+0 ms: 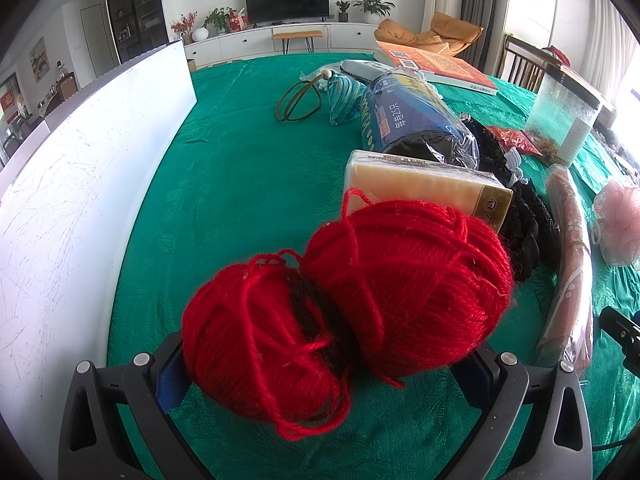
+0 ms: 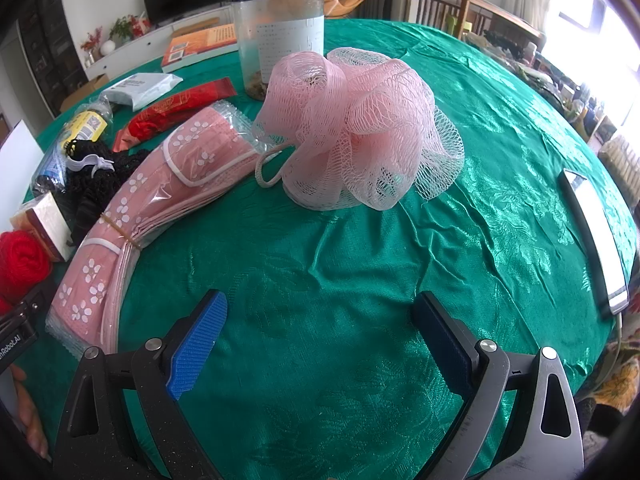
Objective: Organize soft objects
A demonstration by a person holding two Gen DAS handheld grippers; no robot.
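Partly hiding the left gripper's (image 1: 332, 364) fingers (image 1: 170, 376), red yarn (image 1: 352, 304) sits clamped.

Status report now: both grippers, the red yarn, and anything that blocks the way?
Left gripper shut on red yarn. Right gripper open, empty, facing pink bath pouf. Tissue pack right behind the yarn.

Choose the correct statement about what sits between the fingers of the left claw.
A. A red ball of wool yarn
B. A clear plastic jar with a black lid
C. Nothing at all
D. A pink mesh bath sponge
A: the left claw has the red ball of wool yarn filling the gap between its blue-padded fingers.
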